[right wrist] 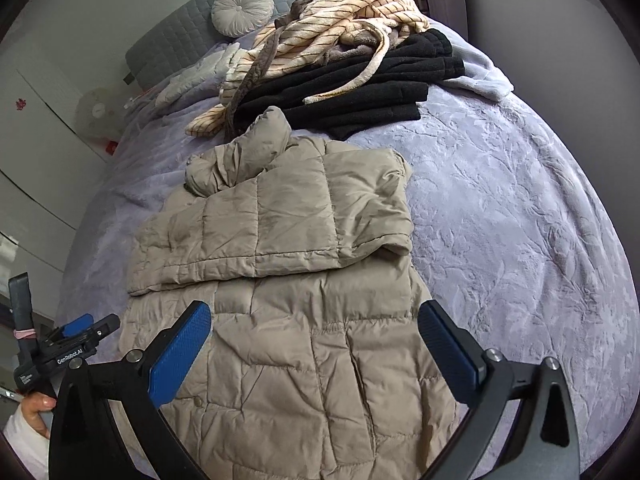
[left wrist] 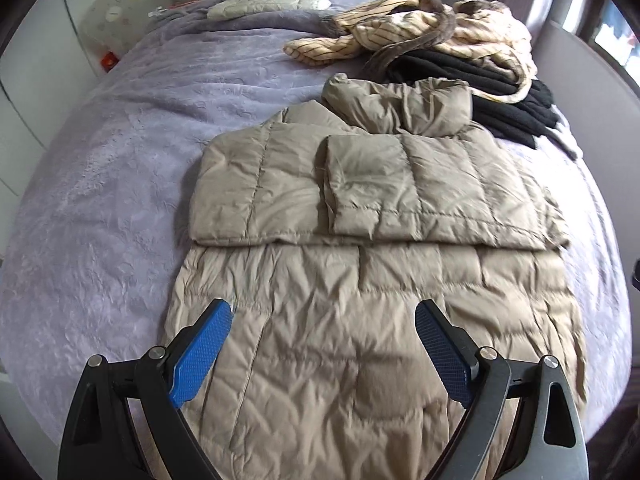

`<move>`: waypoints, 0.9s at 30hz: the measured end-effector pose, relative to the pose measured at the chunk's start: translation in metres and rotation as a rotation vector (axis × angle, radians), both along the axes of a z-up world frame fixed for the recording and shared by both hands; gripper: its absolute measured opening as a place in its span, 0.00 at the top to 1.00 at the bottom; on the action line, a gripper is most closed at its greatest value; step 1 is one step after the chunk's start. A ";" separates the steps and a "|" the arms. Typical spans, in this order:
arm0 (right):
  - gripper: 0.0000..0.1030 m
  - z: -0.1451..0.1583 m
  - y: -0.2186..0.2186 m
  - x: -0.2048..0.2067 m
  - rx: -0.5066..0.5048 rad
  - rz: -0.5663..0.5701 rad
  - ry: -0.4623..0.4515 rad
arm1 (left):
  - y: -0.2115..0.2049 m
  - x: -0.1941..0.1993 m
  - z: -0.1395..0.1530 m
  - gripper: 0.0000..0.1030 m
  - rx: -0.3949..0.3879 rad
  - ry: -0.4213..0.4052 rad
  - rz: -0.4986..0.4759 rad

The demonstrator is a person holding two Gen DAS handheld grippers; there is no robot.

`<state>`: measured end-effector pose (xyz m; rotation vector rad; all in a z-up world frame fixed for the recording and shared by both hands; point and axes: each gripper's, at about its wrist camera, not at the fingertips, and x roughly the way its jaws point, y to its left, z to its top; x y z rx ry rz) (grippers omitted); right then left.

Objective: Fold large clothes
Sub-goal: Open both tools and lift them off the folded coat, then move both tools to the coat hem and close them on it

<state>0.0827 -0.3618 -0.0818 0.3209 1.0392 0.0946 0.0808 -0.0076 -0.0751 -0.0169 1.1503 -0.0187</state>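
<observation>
2 of my grippers hang over a tan puffer jacket (left wrist: 360, 288) on the purple bedspread (left wrist: 100, 200); its near hem is cut off below both views. My left gripper (left wrist: 324, 344) has its jaws wide, nothing between them, and my right gripper (right wrist: 314, 352) is just as wide and empty. The jacket's top is folded down over its middle. Beyond it a striped cream robe (right wrist: 340, 12) lies over folded black clothes (right wrist: 360, 92). The left gripper's side reads "GenRobot.AI"; smaller print there is illegible.
</observation>
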 end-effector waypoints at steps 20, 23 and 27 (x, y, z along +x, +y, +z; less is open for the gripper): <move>0.00 0.026 0.041 -0.125 0.230 -0.241 0.048 | 0.074 -0.092 0.045 0.09 -0.060 0.006 -0.093; 0.00 0.020 0.043 -0.144 0.267 -0.279 0.082 | 0.082 -0.106 0.042 0.09 -0.063 0.022 -0.109; 0.00 0.006 0.045 -0.160 0.334 -0.300 0.130 | 0.096 -0.127 0.042 0.09 -0.086 0.024 -0.084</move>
